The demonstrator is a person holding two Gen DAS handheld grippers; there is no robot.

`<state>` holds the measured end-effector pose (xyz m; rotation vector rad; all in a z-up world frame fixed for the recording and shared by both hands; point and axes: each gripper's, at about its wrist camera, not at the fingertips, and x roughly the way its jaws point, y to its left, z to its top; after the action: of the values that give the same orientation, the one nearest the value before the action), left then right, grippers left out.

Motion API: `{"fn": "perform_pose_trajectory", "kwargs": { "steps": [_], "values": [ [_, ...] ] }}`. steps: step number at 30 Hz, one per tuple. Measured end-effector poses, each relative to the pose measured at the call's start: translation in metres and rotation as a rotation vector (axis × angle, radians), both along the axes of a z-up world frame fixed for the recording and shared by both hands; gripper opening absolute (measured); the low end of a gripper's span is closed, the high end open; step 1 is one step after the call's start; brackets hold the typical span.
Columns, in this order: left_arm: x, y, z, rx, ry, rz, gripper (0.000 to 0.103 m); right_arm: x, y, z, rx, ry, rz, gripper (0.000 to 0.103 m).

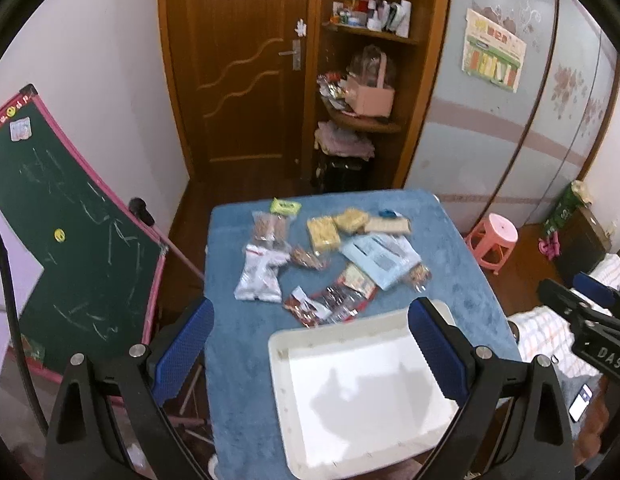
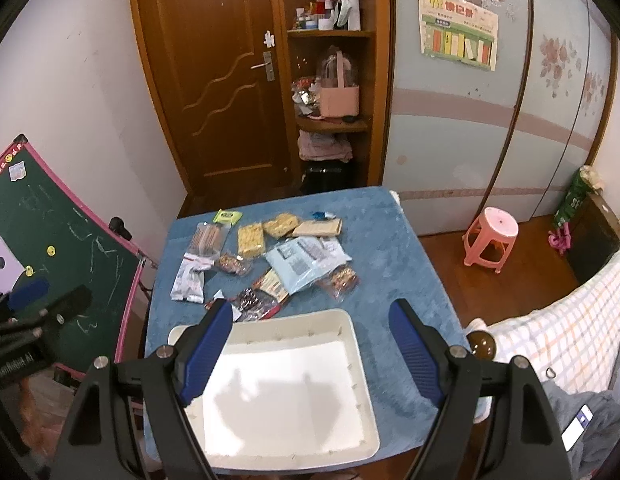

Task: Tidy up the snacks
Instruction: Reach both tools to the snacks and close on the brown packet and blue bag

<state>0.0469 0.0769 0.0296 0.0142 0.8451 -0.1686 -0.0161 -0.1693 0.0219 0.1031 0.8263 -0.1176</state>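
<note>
Left wrist view: the white tray (image 1: 365, 396) lies bare, every snack packet (image 1: 321, 256) heaped beyond its far rim; the left gripper (image 1: 310, 336) hangs spread, holding nothing.

Right wrist view: same bare tray (image 2: 286, 396) (nothing sorted yet, I judge); the right gripper (image 2: 310, 340) gapes wide above it.

I see a fuzzy blue cloth (image 2: 389, 248) covering the table, a smooth matt white plastic tray (image 2: 361, 364) at its near edge, and glossy crinkled snack wrappers (image 2: 306, 262), probably plastic film, toward the far edge.
</note>
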Motion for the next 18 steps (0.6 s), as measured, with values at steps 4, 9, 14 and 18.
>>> {"fn": "perform_pose_trajectory", "kwargs": {
  "steps": [4,9,14,18],
  "values": [
    [0.019,0.012,0.001,-0.001,0.001,0.024,0.097,0.014,-0.002,0.009,-0.059,-0.008,0.014,0.081],
    [0.052,0.022,-0.007,-0.016,0.065,0.042,0.097,0.044,-0.005,0.016,-0.112,-0.021,0.056,0.081],
    [0.087,0.022,-0.03,-0.041,0.166,0.081,0.097,0.089,-0.008,0.012,-0.134,-0.015,0.111,0.081],
    [0.116,0.017,-0.059,-0.037,0.222,0.129,0.097,0.132,-0.015,-0.003,-0.114,0.012,0.151,0.081]
  ]
}}
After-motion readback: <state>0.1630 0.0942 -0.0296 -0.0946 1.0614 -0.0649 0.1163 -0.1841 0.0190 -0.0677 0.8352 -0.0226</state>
